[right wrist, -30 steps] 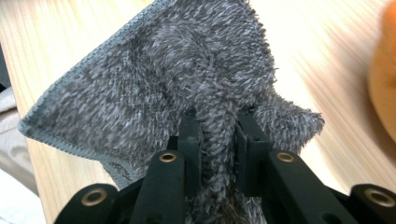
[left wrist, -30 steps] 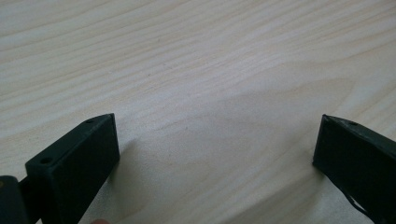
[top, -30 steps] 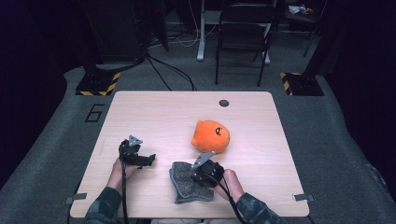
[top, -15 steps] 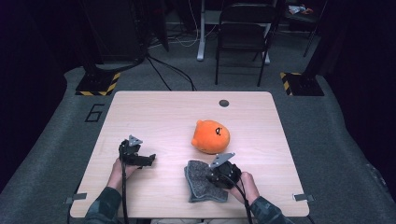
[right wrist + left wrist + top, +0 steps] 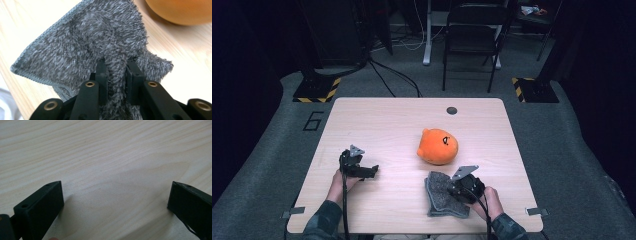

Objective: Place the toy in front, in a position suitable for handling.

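A grey fluffy cloth [image 5: 443, 196] lies rumpled near the table's front right, and my right gripper [image 5: 458, 191] is shut on a pinched fold of it. In the right gripper view the fold [image 5: 115, 72] is squeezed between the two black jaws, and the cloth fans out beyond them. An orange round plush toy [image 5: 437, 145] sits just behind the cloth; its edge [image 5: 182, 11] shows at the top right of that view. My left gripper [image 5: 373, 172] rests on the table's left side, open, with bare wood [image 5: 112, 182] between its jaws.
The light wooden table [image 5: 387, 120] has a small dark round cap [image 5: 452, 110] near its far edge. Beyond the table stand a black chair [image 5: 474, 35] and floor stands with yellow-black striped bases [image 5: 317, 90].
My right gripper has dragged the grey cloth to the right along the table's front. The left gripper has stayed where it was.
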